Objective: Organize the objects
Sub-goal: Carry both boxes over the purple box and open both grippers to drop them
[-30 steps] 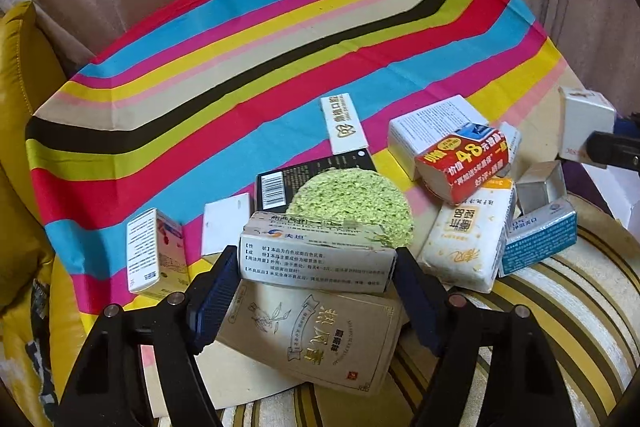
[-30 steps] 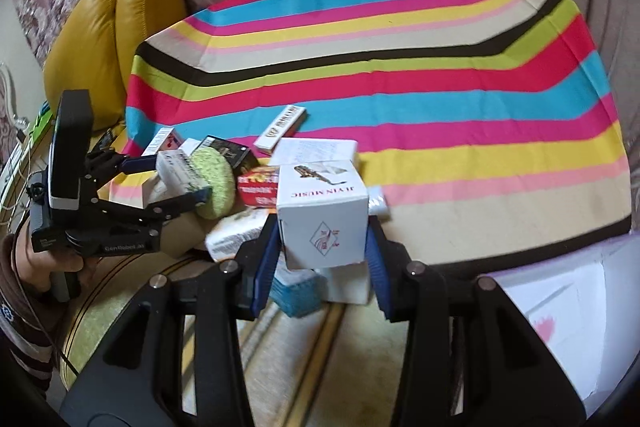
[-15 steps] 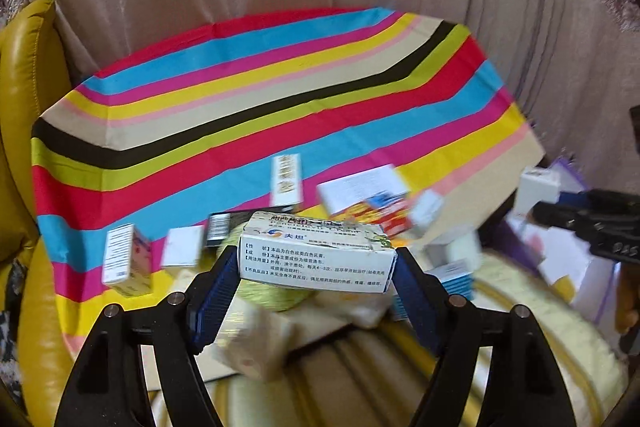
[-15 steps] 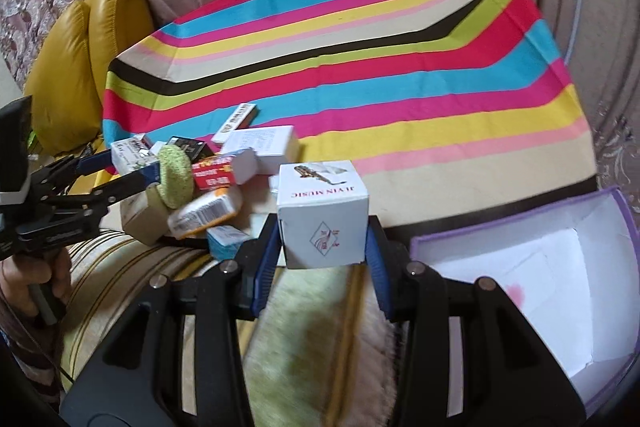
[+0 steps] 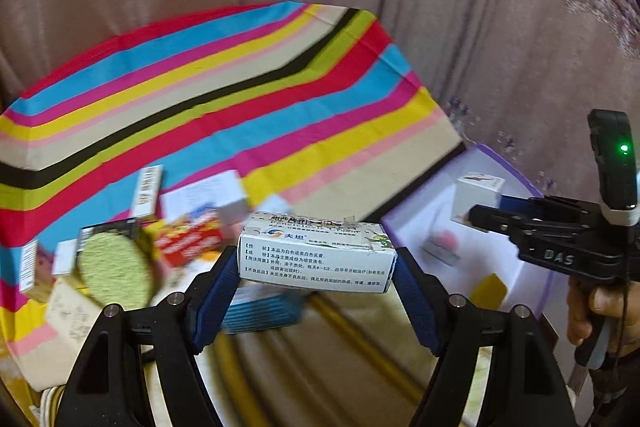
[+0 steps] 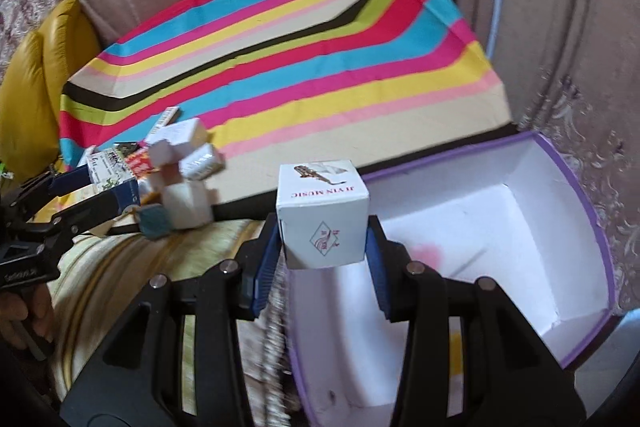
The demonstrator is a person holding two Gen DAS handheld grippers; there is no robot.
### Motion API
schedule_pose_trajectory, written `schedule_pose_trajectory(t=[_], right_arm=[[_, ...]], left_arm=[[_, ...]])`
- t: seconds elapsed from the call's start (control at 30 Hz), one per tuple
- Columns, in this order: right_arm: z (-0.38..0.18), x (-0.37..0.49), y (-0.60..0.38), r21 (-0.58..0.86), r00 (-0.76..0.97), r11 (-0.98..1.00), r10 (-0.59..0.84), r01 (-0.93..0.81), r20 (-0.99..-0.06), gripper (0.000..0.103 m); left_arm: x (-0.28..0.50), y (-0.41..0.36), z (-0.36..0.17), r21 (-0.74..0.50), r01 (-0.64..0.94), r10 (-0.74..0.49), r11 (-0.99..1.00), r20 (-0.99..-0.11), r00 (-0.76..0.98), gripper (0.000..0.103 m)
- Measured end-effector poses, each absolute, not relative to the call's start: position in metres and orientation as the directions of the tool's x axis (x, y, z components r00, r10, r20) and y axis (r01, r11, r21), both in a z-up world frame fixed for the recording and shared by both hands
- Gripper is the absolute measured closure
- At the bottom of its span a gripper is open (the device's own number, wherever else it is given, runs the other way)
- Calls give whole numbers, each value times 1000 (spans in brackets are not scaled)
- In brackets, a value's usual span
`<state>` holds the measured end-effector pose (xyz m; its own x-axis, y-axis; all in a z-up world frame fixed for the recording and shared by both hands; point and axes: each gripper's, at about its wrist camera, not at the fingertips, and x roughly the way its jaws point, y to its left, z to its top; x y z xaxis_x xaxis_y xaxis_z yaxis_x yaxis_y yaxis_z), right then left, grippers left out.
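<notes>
Right hand-held gripper (image 6: 323, 251) clamps white cube box (image 6: 322, 215), above near corner of open purple-rimmed box (image 6: 576, 187). Left hand-held gripper (image 5: 317, 269) clamps long medicine box (image 5: 316, 253) crosswise, purple-rimmed box off to its right; right nearer.

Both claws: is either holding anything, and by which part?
Left claw clamps the long white medicine box by its two short ends. Right claw clamps the small white cube box by opposite side faces.

The open bin (image 6: 568, 187) lies right of and beneath the right claw (image 6: 322, 247); the clutter pile (image 6: 176, 171) sits left of it, on the cloth (image 6: 280, 59) spreading behind.
</notes>
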<state>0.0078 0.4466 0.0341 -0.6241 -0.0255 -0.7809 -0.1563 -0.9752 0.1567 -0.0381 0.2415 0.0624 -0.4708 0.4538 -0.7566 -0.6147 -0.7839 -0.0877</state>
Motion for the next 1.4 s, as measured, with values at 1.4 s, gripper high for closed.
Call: schedule_pose_trajectory(t=[1.4], right_arm=[[31,34,494,85,-603,-946,129,-313,-787,27]], left_arm=[[-16,273,61,-141,-678,548,-721,-715,-434,17]])
